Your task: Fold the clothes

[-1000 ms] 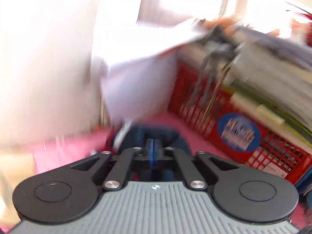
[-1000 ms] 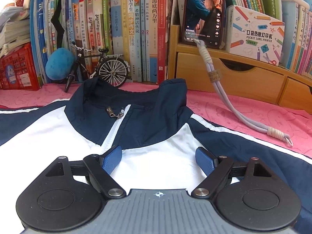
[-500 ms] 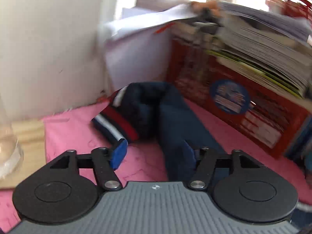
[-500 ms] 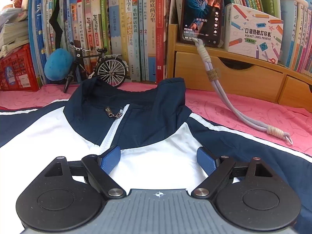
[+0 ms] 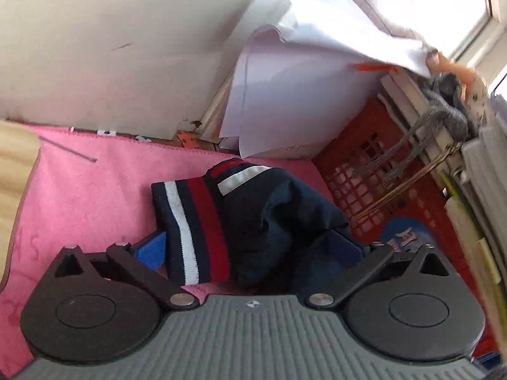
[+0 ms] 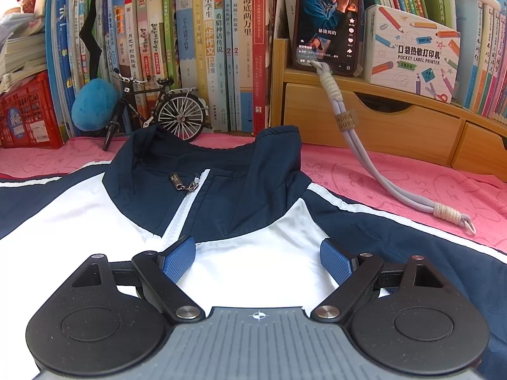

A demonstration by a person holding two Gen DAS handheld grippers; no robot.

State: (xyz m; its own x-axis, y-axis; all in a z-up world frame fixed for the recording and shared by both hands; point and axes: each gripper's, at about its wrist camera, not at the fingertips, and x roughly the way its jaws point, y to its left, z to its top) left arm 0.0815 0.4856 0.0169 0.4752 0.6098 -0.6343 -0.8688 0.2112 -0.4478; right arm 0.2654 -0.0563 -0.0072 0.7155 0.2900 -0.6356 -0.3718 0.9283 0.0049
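Fingers of the left gripper [image 5: 253, 247], shut a second ago, are being opened wide around the sleeve cuff [image 5: 196, 231] toward 12 o'clock for a grasp, while the right gripper [image 6: 258, 255] is being held open and empty over the jacket [image 6: 253, 253].

Left gripper [image 5: 250, 247] is pointing steeply downward with fingers [image 5: 152, 248] spread wide; right gripper [image 6: 258, 258] is hovering level, its fingers [image 6: 179, 256] likewise standing apart.

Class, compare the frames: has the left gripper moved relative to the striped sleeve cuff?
Yes. The left gripper has closed in on the striped cuff, which now lies between its open fingers, nearer than the red crate.
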